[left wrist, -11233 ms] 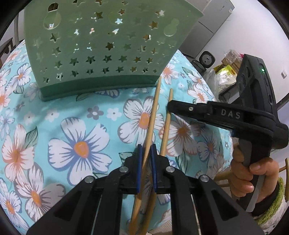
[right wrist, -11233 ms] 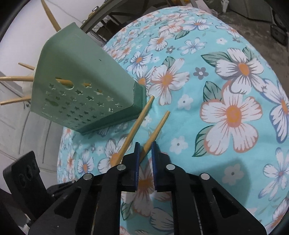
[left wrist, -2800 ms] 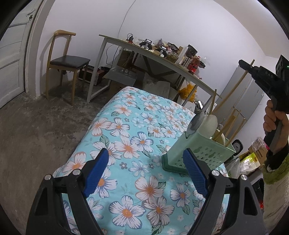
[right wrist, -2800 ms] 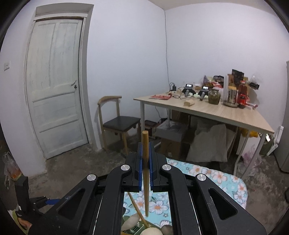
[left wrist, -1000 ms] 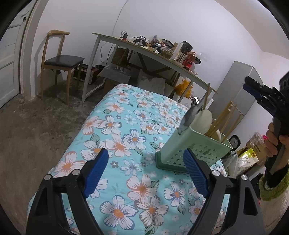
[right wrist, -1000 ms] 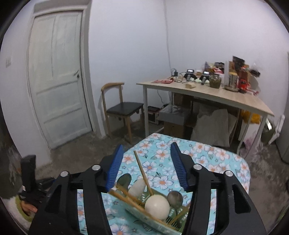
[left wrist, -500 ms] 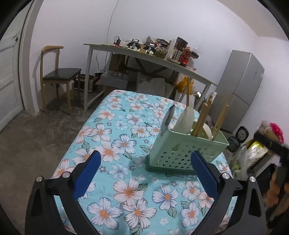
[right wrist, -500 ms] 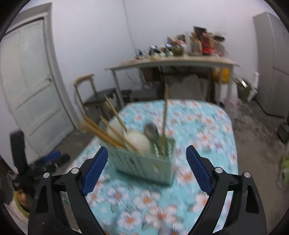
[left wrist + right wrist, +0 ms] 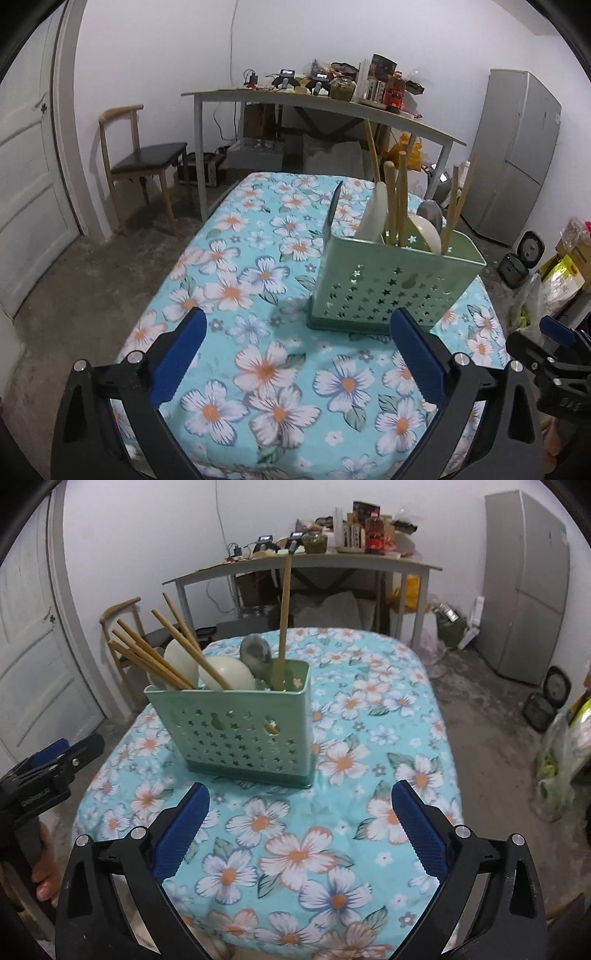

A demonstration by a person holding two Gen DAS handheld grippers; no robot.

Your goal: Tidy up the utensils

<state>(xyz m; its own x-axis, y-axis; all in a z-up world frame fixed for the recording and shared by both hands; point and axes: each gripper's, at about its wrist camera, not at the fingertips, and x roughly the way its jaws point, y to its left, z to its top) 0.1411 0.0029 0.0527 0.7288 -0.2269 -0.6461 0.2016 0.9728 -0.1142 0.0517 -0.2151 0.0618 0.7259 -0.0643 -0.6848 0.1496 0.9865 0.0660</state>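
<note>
A pale green perforated utensil caddy (image 9: 399, 280) (image 9: 236, 738) stands upright on the floral tablecloth (image 9: 258, 369). It holds several wooden chopsticks (image 9: 155, 653), one more standing upright (image 9: 284, 613), two white spoons (image 9: 225, 674), a metal spoon (image 9: 255, 651) and a dark knife blade (image 9: 332, 210). My left gripper (image 9: 297, 317) is open and empty, a short way in front of the caddy. My right gripper (image 9: 301, 790) faces the caddy from the other side. Its jaws are opening wide with nothing between them.
Behind the covered table are a wooden chair (image 9: 147, 162), a long cluttered desk (image 9: 332, 107), a grey fridge (image 9: 517, 155) and a white door (image 9: 26, 184). A rice cooker (image 9: 524, 254) and bags sit on the floor at the right.
My right gripper has come down from above the caddy to its side, with its jaws spreading wider. The left gripper has also opened further and shifted sideways.
</note>
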